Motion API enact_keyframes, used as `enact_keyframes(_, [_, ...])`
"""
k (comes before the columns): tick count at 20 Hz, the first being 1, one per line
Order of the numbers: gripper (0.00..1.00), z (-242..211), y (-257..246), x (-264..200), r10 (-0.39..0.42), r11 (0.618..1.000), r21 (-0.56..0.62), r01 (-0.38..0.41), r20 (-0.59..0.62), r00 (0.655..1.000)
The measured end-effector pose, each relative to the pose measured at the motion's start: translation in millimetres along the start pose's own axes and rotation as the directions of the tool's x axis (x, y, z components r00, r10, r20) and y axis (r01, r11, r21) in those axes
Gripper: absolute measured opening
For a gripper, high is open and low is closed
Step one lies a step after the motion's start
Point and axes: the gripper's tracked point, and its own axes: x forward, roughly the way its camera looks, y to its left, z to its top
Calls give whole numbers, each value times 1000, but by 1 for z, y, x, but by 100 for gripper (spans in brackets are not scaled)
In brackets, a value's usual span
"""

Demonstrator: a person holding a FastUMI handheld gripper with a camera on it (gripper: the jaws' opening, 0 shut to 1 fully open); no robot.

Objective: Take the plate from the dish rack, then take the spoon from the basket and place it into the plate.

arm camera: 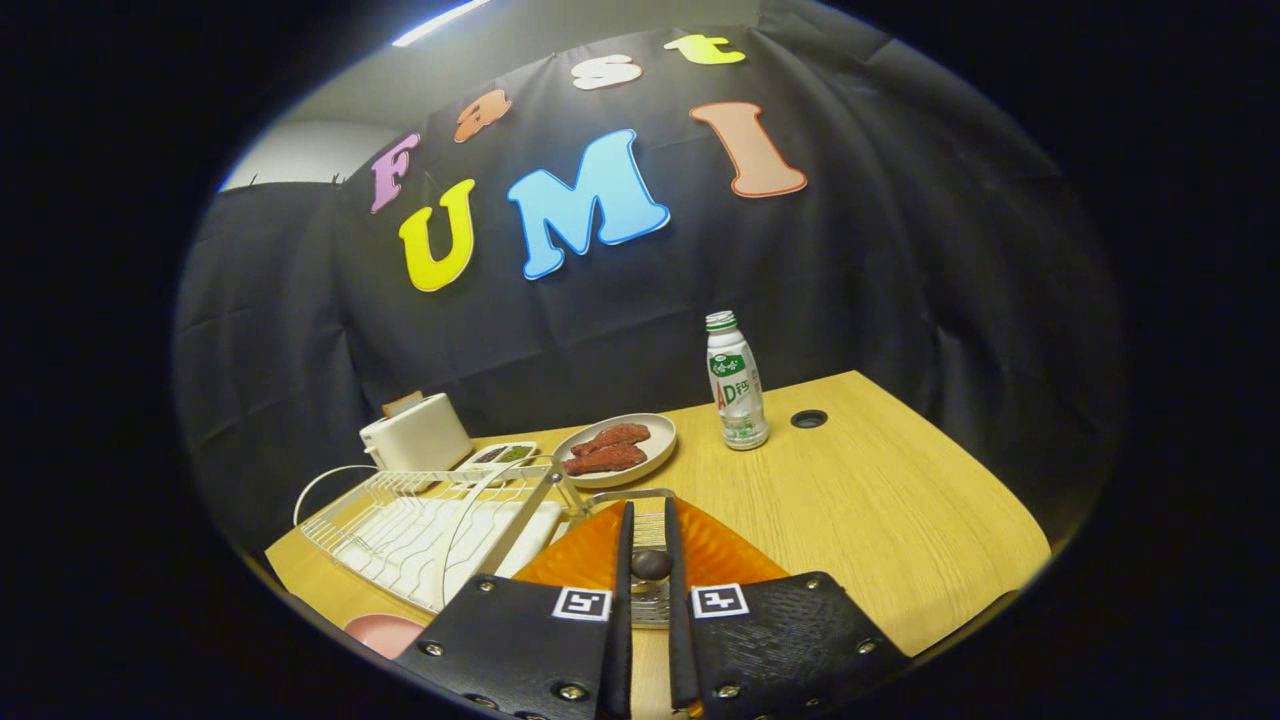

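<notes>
The gripper [650, 560], fingers nearly closed on a dark spoon handle [651, 564], hovers above the orange plate [715, 555] just ahead, dish rack [420, 525] at ten o'clock; a low, level release should keep the spoon from sliding.

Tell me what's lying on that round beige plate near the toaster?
The plate, beyond the claw, holds two reddish-brown pieces of food side by side. The plate under them is covered. The claw's fingers are nearly closed around a small dark thing.
</notes>
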Motion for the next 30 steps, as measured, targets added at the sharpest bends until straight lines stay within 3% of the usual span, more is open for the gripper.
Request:
enact_keyframes(3, [15,0,11,-9,-29,999,-27,28,-34,999])
enact_keyframes(4, [9,4,16,-8,-32,998,-46,31,-33,999])
enact_keyframes(11, [9,16,26,-8,-57,996,-74,52,-59,997])
enact_keyframes(20, [9,78,38,-12,-69,988,-141,66,-16,998])
enact_keyframes(26, [9,105,67,-44,-71,976,-203,72,17,997])
enact_keyframes(30, [9,123,81,-78,-117,964,-230,131,71,991])
